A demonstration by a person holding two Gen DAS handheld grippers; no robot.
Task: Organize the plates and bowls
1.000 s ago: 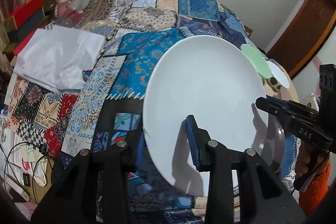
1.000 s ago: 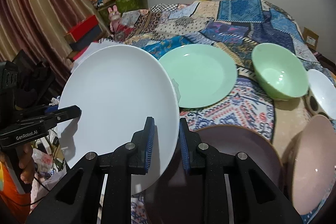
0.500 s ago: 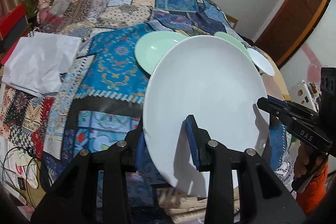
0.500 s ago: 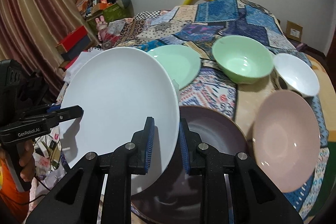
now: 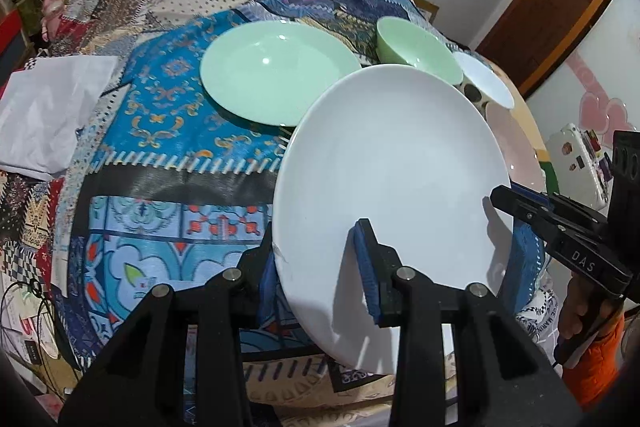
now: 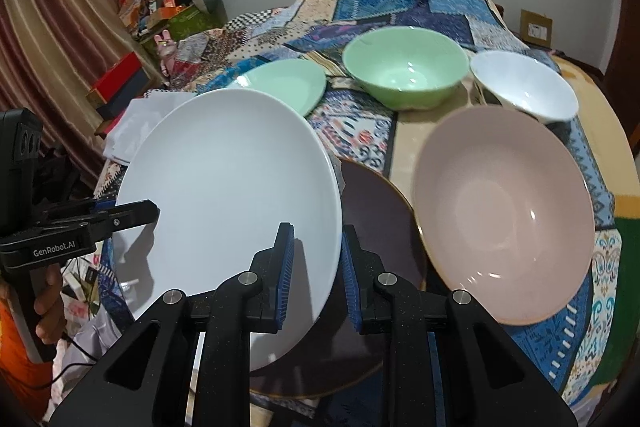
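Risk for us is that the large round white ceramic plate (image 6: 228, 195) slips or knocks the dark brown plate (image 6: 380, 211) below it. We hold it in the air above the patchwork-covered table (image 5: 168, 163), with the left gripper (image 5: 316, 267) and the right gripper (image 6: 316, 267) both clenched on opposite rims. Uneven lowering could tilt it toward the pink bowl (image 6: 504, 211).
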